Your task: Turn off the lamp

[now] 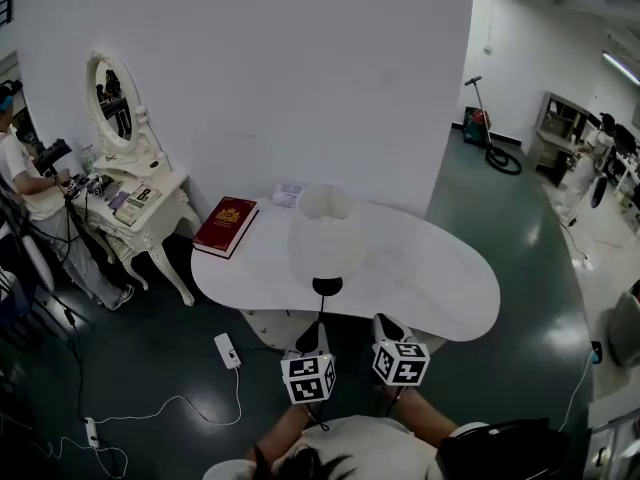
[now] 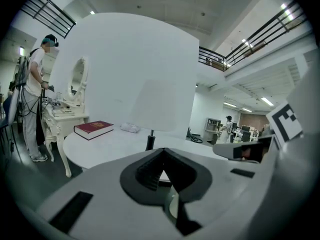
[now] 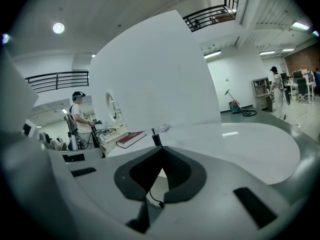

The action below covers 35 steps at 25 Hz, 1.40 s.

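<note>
Left gripper (image 1: 312, 336) and right gripper (image 1: 388, 326) sit side by side, both pinched closed on nothing. The lamp (image 1: 326, 230) stands just ahead on the table (image 1: 440, 278), with a red book (image 1: 226, 226) ahead-left.

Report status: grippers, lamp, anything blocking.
Left gripper, right gripper: both shut, empty, short of the lamp. Lamp upright by near edge of table, untouched; lit or not unclear. Red book off aside, path clear.
</note>
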### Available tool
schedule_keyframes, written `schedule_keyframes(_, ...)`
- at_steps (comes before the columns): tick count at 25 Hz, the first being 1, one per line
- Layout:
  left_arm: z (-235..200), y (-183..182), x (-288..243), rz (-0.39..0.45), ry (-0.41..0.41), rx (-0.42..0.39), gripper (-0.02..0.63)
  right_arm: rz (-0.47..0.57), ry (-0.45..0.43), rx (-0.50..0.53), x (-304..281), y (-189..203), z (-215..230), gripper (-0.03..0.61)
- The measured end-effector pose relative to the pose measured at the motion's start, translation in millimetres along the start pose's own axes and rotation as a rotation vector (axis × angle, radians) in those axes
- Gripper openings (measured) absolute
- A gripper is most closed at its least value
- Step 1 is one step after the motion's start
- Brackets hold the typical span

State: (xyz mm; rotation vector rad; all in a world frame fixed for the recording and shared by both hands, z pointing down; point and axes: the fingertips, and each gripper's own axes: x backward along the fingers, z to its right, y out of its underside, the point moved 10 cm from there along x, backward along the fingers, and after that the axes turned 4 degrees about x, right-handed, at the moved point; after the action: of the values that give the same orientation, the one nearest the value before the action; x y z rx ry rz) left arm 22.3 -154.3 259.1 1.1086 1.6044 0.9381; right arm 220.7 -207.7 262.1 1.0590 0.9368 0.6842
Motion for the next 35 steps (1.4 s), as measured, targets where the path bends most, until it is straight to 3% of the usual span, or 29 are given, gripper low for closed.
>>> schedule_keyframes(13,-7,2,-4,-0.003,-0.03,-0.015,0.008,-0.002,-0.019,-0.005,-2,6,-7,-0.002)
schedule_keyframes(35,-16,11,-2,-0.038,-0.001,0.003,0.008,-0.061,0.002,0.014,-4,15,-21,-0.002)
